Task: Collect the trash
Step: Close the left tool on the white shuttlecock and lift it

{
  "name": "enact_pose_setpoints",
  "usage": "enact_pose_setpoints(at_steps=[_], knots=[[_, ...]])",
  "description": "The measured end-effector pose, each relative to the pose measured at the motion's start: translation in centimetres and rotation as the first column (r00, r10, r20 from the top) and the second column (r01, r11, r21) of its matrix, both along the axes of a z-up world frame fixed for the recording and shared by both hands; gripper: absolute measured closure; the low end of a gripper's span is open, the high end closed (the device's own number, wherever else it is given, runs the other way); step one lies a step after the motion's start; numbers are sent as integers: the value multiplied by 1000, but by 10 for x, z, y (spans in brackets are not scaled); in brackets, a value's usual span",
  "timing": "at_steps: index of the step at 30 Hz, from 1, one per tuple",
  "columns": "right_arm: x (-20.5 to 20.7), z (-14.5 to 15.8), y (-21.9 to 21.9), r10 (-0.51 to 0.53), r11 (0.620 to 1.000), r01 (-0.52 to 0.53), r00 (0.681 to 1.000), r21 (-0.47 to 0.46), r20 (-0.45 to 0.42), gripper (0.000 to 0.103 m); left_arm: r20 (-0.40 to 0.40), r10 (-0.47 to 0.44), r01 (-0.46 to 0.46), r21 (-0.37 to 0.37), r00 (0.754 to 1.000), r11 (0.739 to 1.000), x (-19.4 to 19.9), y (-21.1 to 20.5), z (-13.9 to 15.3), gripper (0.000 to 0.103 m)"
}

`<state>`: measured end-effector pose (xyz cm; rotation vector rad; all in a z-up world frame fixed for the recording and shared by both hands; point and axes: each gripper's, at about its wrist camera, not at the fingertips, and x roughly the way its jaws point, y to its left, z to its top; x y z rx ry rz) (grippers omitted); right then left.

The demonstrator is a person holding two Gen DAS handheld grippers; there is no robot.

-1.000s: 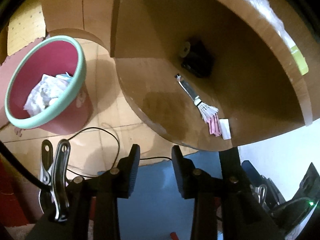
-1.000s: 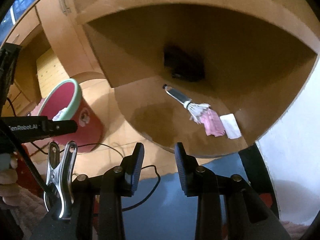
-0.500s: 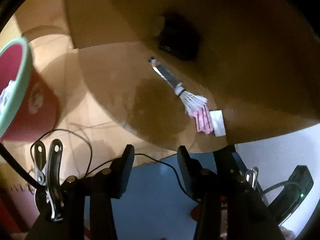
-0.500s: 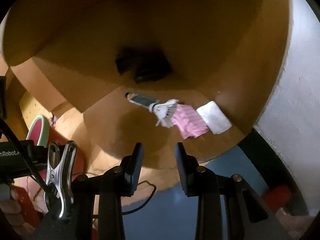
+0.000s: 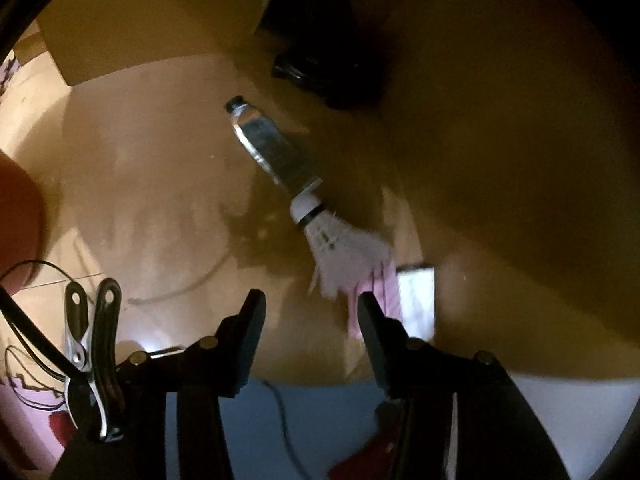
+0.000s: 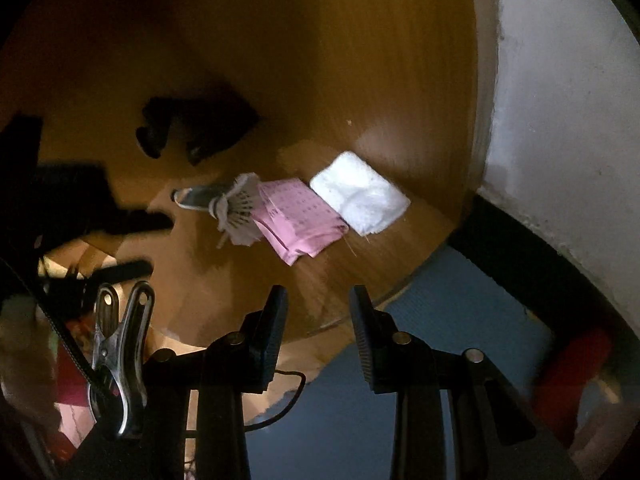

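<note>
Left wrist view: the left gripper (image 5: 310, 318), jaws opening and empty, approached the shuttlecock (image 5: 340, 244), squeezed tube (image 5: 272, 148) and pink paper (image 5: 380, 296) lying on the wooden shelf (image 5: 160, 184).

Right wrist view: the right gripper (image 6: 316, 320), jaws parted and empty, faced the white tissue (image 6: 360, 196) beside the pink paper. Step: reach. Next, probably: descend, straddle one item, close.

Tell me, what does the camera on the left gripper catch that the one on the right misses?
Only the left view shows the squeezed tube full length, cap included. Only the right view shows the pale wall, and the left gripper reaching in with its jaws opening and nothing between them. Both share the wooden shelf, shuttlecock, pink paper, white folded cloth and a dark object at the back.
</note>
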<state>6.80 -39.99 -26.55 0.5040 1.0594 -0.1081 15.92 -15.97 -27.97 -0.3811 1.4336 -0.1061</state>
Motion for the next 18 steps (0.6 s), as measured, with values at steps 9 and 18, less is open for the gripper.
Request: enact_pose_setpoints(at_steps=[9,18], knots=[[7,-10,-7,-17,1000,17,1000,-11,3,70,-38,74,-73,17,997,997,34,-21,-41,51],[8,-16,-15,-39,999,39,999,0,3,70,-43,82,-82,15,996,997,50,-31,-53,50]])
